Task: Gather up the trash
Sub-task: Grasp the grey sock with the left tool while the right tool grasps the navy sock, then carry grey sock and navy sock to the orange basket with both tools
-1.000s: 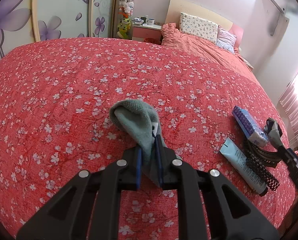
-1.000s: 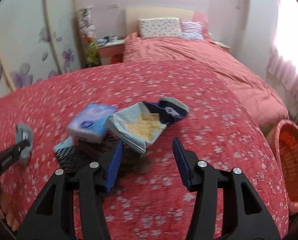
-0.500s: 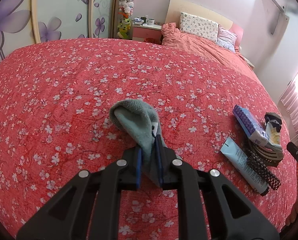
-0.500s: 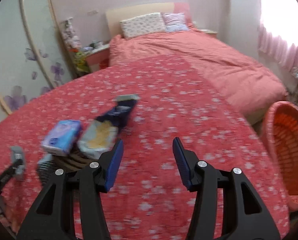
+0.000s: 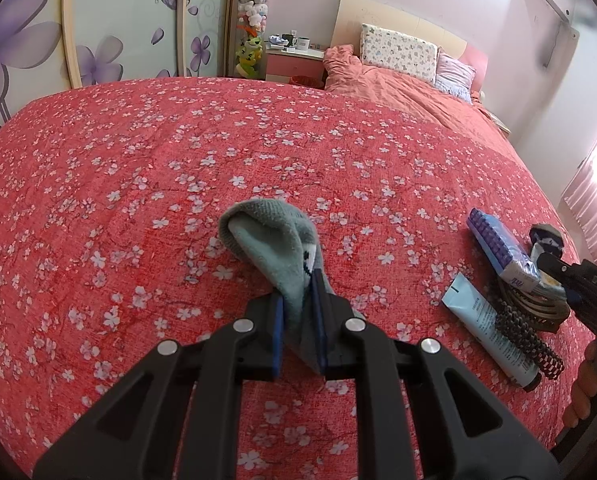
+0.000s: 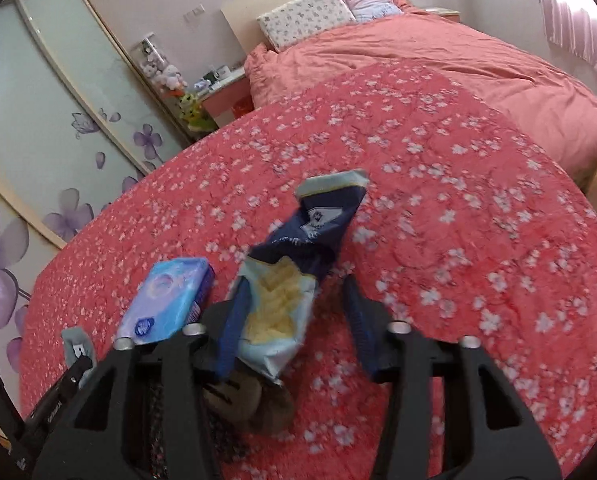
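My left gripper (image 5: 298,320) is shut on a grey-green sock (image 5: 274,240) and holds it just over the red flowered bedspread (image 5: 138,184). My right gripper (image 6: 294,320) is open, its jaws on either side of the near end of an empty blue and pale snack bag (image 6: 294,280) that lies on the bedspread (image 6: 458,220). The bag (image 5: 544,240) also shows at the far right of the left wrist view, with the right gripper's finger (image 5: 578,280) over it.
A blue tissue pack (image 6: 166,304), a pale blue tube (image 5: 490,332), a black mesh hair band (image 5: 528,340) and a brown coiled thing (image 6: 250,400) lie beside the bag. A second bed with pillows (image 5: 398,52) stands at the back.
My right gripper has swung back toward the snack bag, which now sits between its jaws. The orange basket has left that view. The left gripper has held still with the sock.
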`<state>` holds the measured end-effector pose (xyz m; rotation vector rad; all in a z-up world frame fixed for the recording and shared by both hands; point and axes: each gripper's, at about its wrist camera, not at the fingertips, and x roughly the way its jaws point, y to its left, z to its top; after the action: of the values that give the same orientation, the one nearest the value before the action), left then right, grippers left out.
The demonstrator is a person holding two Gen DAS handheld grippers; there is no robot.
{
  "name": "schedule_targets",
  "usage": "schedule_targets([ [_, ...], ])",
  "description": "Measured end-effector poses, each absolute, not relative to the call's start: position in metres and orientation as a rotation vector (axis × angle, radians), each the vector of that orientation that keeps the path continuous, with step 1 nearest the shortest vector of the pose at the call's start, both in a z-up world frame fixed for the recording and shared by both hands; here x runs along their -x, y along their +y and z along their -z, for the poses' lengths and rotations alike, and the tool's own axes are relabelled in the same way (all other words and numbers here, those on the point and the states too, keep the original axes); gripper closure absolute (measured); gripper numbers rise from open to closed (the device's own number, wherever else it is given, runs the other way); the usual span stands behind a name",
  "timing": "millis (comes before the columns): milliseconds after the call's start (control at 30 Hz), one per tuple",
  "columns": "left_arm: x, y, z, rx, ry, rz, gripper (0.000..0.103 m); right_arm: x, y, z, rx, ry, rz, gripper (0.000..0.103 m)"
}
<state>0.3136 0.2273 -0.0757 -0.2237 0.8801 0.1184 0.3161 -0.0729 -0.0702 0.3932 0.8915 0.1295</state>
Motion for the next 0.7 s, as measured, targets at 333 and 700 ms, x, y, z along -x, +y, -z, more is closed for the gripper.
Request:
schedule_targets([
  [333, -0.318, 0.219, 0.074, 0.182, 0.882, -0.109, 0.09, -0.284, -0.114, 0.037, -0.318, 0.781, -0.032, 0.098],
  [700, -0.297, 0.202, 0.03, 0.194, 0.792, 0.033, 0.093, -0.227, -0.176, 0.006, -0.259, 0.705, 0.047, 0.098],
])
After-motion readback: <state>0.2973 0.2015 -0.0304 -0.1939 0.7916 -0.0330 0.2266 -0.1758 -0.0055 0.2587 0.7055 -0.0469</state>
